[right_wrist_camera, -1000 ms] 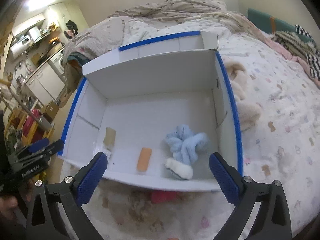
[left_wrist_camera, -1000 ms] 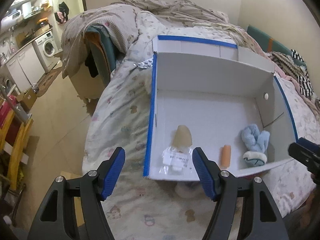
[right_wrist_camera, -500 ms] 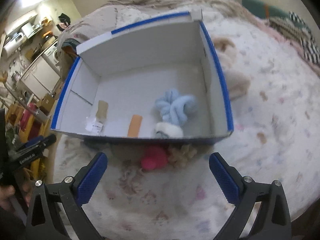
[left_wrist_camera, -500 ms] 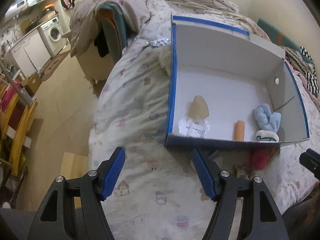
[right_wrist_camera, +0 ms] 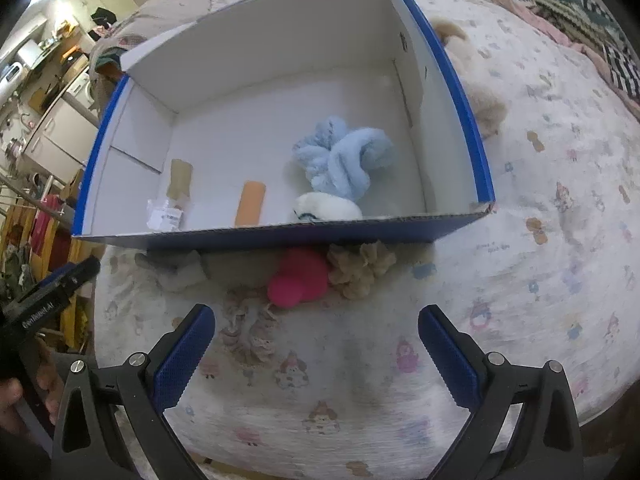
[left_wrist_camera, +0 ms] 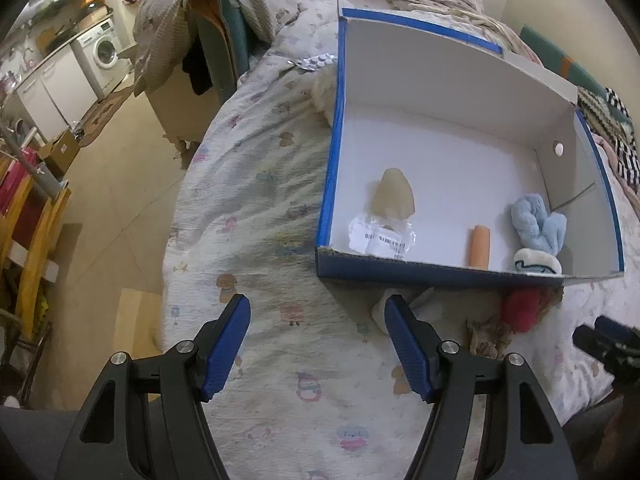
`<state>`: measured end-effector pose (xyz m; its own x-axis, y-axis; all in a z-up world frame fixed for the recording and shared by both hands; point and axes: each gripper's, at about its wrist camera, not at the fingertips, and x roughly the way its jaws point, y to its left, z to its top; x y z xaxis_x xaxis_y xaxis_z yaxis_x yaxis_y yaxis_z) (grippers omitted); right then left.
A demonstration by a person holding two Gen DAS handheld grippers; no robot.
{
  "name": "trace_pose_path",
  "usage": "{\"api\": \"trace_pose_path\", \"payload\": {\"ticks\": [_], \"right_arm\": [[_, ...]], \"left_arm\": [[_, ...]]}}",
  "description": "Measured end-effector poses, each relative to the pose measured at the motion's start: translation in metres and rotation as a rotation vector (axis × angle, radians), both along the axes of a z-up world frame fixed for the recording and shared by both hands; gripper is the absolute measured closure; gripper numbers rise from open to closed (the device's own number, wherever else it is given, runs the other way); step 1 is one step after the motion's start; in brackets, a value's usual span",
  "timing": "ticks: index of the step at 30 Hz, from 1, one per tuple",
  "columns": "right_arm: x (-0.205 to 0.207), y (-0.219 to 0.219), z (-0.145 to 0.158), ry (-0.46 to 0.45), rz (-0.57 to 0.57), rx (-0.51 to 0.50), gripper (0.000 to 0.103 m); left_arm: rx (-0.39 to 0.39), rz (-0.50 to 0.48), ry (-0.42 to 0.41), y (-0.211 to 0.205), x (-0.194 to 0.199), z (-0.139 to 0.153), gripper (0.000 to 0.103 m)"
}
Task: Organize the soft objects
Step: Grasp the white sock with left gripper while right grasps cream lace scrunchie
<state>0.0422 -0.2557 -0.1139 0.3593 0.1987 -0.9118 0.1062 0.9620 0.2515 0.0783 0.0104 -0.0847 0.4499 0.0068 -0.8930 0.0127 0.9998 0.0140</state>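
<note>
Both tools wide, empty: left tool (left_wrist_camera: 316, 312), right tool (right_wrist_camera: 316, 320). Pink plush (right_wrist_camera: 298, 276) lies on bed (right_wrist_camera: 540, 208) touching box (right_wrist_camera: 280, 236) front. You drop right tool straight over it, pinch mid-body.

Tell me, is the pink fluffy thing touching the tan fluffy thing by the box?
Touching. In the right wrist view the pink fluffy thing presses against the tan fluffy thing, with no bedsheet between them.

At ten o'clock of my left view I see a washing machine (left_wrist_camera: 105, 49) beside white cabinets (left_wrist_camera: 52, 88). A blister pack of pills (left_wrist_camera: 316, 61) lies on the bed's printed quilt (left_wrist_camera: 256, 184); a striped blanket (left_wrist_camera: 622, 136) is at three o'clock.
</note>
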Motion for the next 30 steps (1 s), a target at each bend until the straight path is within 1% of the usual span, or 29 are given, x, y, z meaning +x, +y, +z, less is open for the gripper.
{"api": "trace_pose_path", "payload": {"ticks": [3, 7, 9, 12, 15, 19, 22, 25, 26, 29, 30], "right_arm": [[0.003, -0.004, -0.006, 0.030, -0.018, 0.002, 0.000], [0.007, -0.013, -0.012, 0.054, -0.063, 0.038, 0.000], [0.010, -0.017, -0.014, 0.061, -0.076, 0.049, 0.000], [0.013, -0.020, -0.017, 0.073, -0.079, 0.056, 0.000], [0.015, -0.023, -0.021, 0.084, -0.083, 0.061, 0.000], [0.015, -0.030, -0.026, 0.102, -0.095, 0.073, 0.000], [0.014, -0.041, -0.029, 0.111, -0.122, 0.065, 0.000], [0.017, -0.053, -0.035, 0.127, -0.169, 0.067, 0.000], [0.017, -0.059, -0.036, 0.129, -0.189, 0.066, 0.000], [0.018, -0.071, -0.038, 0.125, -0.234, 0.051, 0.000], [0.020, -0.072, -0.039, 0.123, -0.236, 0.040, 0.000]], "left_arm": [[-0.036, 0.021, 0.051, 0.002, 0.007, -0.005, 0.036], [-0.099, 0.056, 0.110, 0.004, 0.015, -0.018, 0.036], [-0.112, 0.055, 0.137, 0.001, 0.019, -0.025, 0.036], [-0.130, 0.023, 0.194, -0.013, 0.025, -0.040, 0.036], [-0.117, 0.004, 0.238, -0.028, 0.032, -0.057, 0.036], [-0.067, -0.017, 0.260, -0.049, 0.040, -0.073, 0.036], [-0.070, -0.020, 0.274, -0.058, 0.046, -0.082, 0.036], [-0.066, -0.025, 0.309, -0.065, 0.050, -0.092, 0.036], [-0.060, -0.031, 0.319, -0.066, 0.050, -0.095, 0.037], [-0.039, -0.042, 0.319, -0.067, 0.050, -0.101, 0.048], [-0.040, -0.051, 0.317, -0.068, 0.050, -0.101, 0.054]]}}
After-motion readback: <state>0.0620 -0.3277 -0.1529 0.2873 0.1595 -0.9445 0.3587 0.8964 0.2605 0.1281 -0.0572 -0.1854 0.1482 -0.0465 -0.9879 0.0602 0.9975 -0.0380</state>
